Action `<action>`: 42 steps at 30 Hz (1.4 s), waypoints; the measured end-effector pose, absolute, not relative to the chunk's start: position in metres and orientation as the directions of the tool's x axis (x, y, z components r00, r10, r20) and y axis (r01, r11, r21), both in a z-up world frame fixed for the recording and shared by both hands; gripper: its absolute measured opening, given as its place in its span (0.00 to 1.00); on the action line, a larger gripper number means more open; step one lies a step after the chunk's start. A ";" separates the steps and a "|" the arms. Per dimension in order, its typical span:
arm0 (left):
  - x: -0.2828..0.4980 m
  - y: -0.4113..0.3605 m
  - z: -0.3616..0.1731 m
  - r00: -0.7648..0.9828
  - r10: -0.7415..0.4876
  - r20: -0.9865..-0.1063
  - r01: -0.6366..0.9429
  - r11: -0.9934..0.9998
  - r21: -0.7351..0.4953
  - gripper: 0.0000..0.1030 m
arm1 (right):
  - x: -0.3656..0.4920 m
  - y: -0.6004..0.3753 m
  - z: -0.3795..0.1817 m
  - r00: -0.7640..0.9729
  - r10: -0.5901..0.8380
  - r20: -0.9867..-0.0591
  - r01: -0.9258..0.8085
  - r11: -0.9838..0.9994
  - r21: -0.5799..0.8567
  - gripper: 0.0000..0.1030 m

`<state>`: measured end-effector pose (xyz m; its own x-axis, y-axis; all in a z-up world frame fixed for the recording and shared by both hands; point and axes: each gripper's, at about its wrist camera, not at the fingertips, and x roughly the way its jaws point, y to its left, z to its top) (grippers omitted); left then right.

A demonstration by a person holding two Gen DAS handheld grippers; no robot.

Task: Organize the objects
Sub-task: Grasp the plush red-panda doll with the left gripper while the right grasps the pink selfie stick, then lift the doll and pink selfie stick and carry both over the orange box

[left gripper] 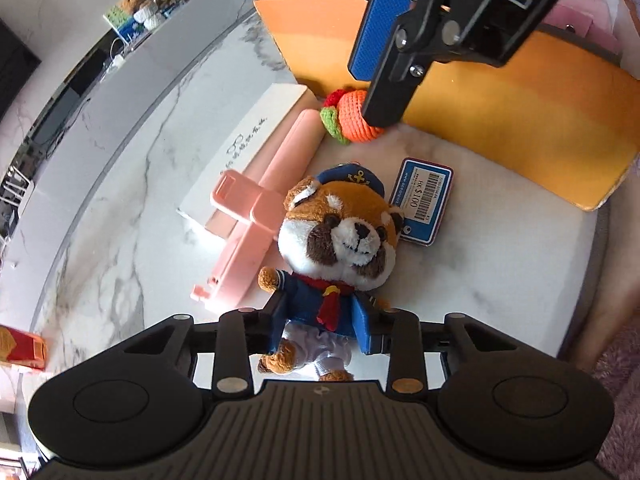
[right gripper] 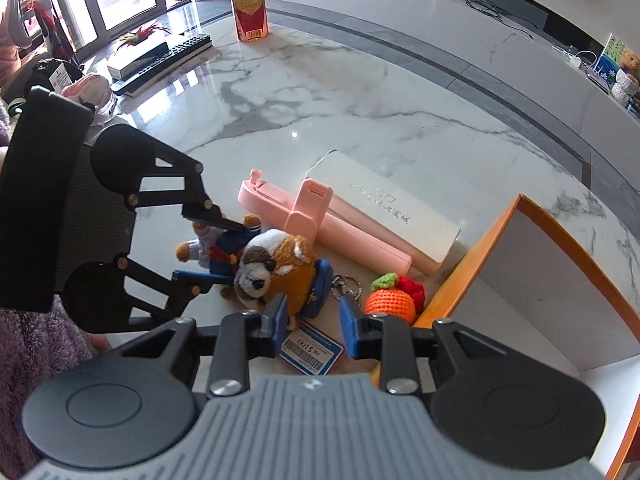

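Plush bear [left gripper: 340,248] lay gripped at its body by the left gripper [left gripper: 326,320], likely bound for the orange box [right gripper: 532,280]. Right gripper [right gripper: 314,328] hung narrowly open, empty, over the tag [right gripper: 310,350], apparently ready to help.

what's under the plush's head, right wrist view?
The plush lies on the marble table. Poking out from beneath its head: blue price tag and keyring. How the two connect is hidden.

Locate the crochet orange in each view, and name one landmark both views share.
Left wrist: crochet orange upper centre, against the orange box, partly behind the right gripper.
Right wrist: lower right of centre, beside the box wall.
Shared landmark: plush toy.
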<state>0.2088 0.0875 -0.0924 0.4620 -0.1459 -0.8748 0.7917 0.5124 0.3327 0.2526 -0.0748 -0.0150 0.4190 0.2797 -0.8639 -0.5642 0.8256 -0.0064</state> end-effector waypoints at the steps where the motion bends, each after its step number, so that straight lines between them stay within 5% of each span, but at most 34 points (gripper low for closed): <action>1: 0.205 0.091 -0.091 0.453 -0.130 -0.882 0.789 0.518 0.329 0.39 | 0.255 -0.073 -0.015 0.417 0.281 -0.865 -0.570 0.822 -0.008 0.30; 4: 0.194 0.103 -0.085 0.470 -0.148 -0.870 0.779 0.533 0.331 0.47 | 0.263 -0.066 -0.018 0.409 0.278 -0.869 -0.581 0.814 -0.013 0.30; 7: 0.189 0.106 -0.078 0.497 -0.212 -0.842 0.783 0.527 0.330 0.71 | 0.271 -0.059 -0.022 0.396 0.271 -0.877 -0.588 0.808 -0.015 0.30; 17: 0.216 0.097 -0.099 0.440 -0.197 -0.876 0.813 0.503 0.295 0.72 | 0.290 -0.045 -0.034 0.333 0.268 -0.904 -0.637 0.771 -0.006 0.38; 26: 0.217 0.122 -0.096 0.411 -0.220 -0.885 0.732 0.658 0.177 0.59 | 0.331 -0.028 -0.046 0.338 0.273 -0.901 -0.662 0.749 -0.021 0.47; 39: 0.216 0.128 -0.093 0.374 -0.143 -0.916 0.710 0.680 0.184 0.60 | 0.363 -0.014 -0.069 0.311 0.306 -0.900 -0.615 0.787 0.056 0.45; 42: 0.216 0.128 -0.094 0.376 -0.149 -0.915 0.700 0.693 0.175 0.62 | 0.365 -0.017 -0.073 0.296 0.314 -0.902 -0.593 0.800 0.084 0.34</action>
